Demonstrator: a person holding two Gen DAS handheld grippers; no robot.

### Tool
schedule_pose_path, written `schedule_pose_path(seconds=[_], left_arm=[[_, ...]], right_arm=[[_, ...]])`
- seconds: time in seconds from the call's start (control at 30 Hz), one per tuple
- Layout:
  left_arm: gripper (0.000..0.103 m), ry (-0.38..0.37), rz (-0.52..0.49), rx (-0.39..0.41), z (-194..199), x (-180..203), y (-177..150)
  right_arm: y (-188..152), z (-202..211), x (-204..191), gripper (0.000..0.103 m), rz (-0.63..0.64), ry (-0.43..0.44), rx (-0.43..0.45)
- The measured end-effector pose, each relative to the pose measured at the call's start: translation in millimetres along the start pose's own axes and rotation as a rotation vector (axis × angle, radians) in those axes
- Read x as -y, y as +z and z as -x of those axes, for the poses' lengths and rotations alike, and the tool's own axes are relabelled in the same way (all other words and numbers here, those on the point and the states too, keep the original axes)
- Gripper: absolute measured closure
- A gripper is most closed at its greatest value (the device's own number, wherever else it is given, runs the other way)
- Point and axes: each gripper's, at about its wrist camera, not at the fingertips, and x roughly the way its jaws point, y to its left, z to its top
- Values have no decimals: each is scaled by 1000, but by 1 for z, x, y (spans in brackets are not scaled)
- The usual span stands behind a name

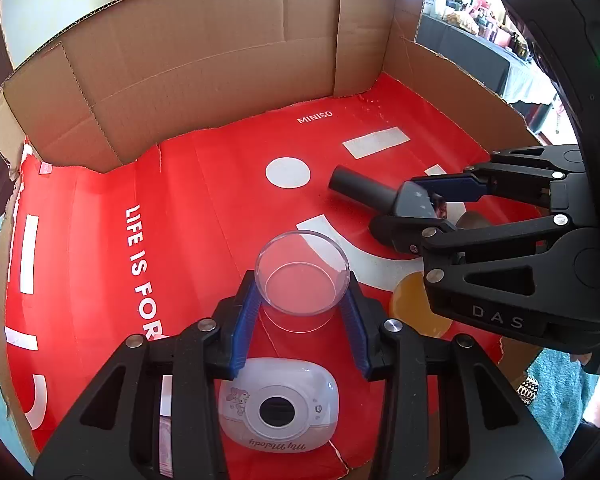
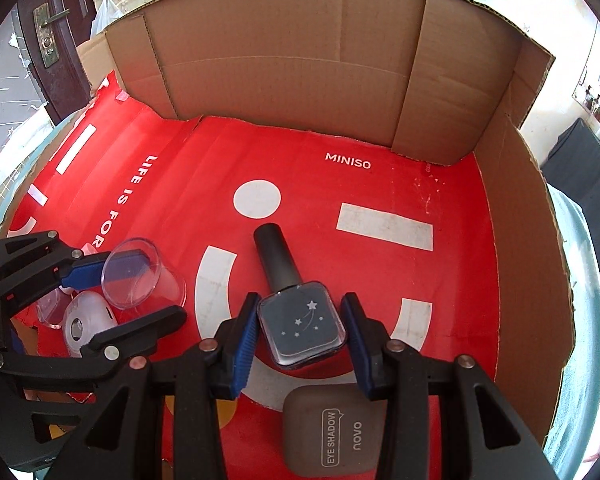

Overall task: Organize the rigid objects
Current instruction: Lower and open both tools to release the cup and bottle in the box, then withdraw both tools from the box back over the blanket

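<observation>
Left gripper (image 1: 300, 312) clamped on clear cup (image 1: 302, 274), right gripper (image 2: 300, 324) gripping nail-polish bottle (image 2: 300, 320) — both narrowly parted

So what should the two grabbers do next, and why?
Probably lift both a little. The left gripper is shut on the clear cup, and the right gripper looks shut on the dark bottle. Both things are low over the red box floor, so lifting would keep them from dragging when moved.
</observation>
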Motion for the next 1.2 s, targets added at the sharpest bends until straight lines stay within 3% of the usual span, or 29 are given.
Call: schedule_pose_path(seconds=[0.3,0.63,0.7,0.83,1.0,1.2], left_arm=[[64,-3,2,2,-1,-1,0],[58,-28,28,14,5,-6,-2],[52,-34,37,28,9,-8,-4],[46,-57,71,92,28,-12,-8],[35,-48,106,178,64,-15,-14],[26,77,123,305,116,-10,-30]], right_arm=[[-2,1,0,59,-1,1,2],[-2,1,4,59,-8,10,4],[-2,4,5,59,-11,13,8],[-4,15,9,57,-23,17,34],[-6,46,13,43,-47,21,118],[-18,104,14,31,-69,28,249]])
